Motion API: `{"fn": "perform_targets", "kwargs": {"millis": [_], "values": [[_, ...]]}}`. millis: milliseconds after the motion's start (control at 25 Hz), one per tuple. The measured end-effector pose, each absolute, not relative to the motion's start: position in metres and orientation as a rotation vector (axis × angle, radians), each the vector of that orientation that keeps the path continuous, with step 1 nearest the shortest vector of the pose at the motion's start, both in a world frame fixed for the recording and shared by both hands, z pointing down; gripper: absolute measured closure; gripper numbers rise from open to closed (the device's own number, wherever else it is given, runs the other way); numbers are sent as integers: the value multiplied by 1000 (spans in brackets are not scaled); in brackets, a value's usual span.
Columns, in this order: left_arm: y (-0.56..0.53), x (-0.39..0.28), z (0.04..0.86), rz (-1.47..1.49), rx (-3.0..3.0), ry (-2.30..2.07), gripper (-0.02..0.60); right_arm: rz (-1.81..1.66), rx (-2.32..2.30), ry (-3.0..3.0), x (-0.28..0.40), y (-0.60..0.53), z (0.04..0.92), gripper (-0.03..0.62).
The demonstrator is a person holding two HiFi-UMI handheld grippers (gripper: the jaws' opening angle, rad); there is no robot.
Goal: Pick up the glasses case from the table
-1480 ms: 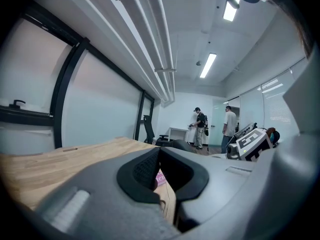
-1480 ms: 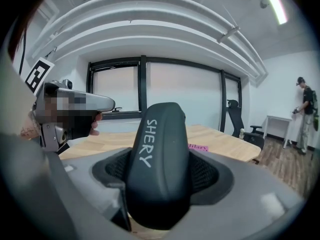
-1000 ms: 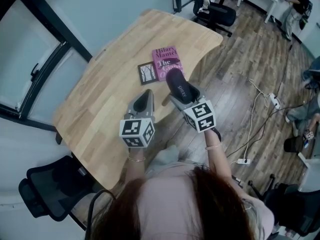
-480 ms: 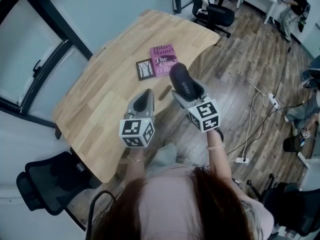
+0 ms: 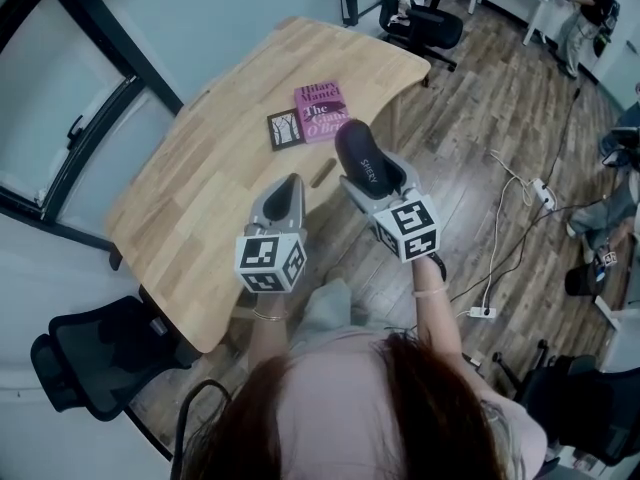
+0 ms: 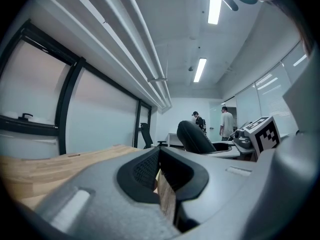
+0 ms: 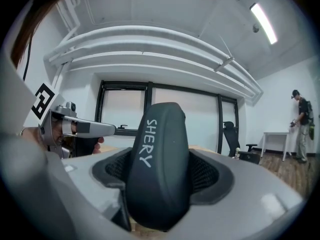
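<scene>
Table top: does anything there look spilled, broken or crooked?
Nothing stands out. The pink book and small dark booklet lie flat side by side; the right claw holds the black glasses case.

One glasses case (image 5: 362, 163), two books (image 5: 322, 111) (image 5: 286, 128), one table (image 5: 200, 198).

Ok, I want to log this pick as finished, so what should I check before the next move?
1. Right gripper shut on the glasses case: ok, a finger presses each side.
2. Hold near the case's middle: not ok, it is gripped near one end and most of it sticks out past the fingers.
3. Case off the table: ok, it stands tilted up in the fingers, not lying on the wood.
4. Left gripper free: ok, fingers together, nothing between them.
5. Pink book and small dark book apart from the case: ok, both lie farther along the table.
</scene>
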State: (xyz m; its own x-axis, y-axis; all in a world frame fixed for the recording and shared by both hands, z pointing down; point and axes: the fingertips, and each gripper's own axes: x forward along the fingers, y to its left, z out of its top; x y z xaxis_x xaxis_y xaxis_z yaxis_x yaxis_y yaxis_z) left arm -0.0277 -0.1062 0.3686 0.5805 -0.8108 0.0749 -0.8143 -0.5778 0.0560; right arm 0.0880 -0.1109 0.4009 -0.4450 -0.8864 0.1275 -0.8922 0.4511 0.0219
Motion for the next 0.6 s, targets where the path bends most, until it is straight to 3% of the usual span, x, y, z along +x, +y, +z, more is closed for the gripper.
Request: {"fn": "perform_targets", "kwargs": {"millis": [600], "values": [[-69, -19, 359, 51, 2739, -1403, 575, 34, 1603, -2588, 91, -78, 393, 246]]}}
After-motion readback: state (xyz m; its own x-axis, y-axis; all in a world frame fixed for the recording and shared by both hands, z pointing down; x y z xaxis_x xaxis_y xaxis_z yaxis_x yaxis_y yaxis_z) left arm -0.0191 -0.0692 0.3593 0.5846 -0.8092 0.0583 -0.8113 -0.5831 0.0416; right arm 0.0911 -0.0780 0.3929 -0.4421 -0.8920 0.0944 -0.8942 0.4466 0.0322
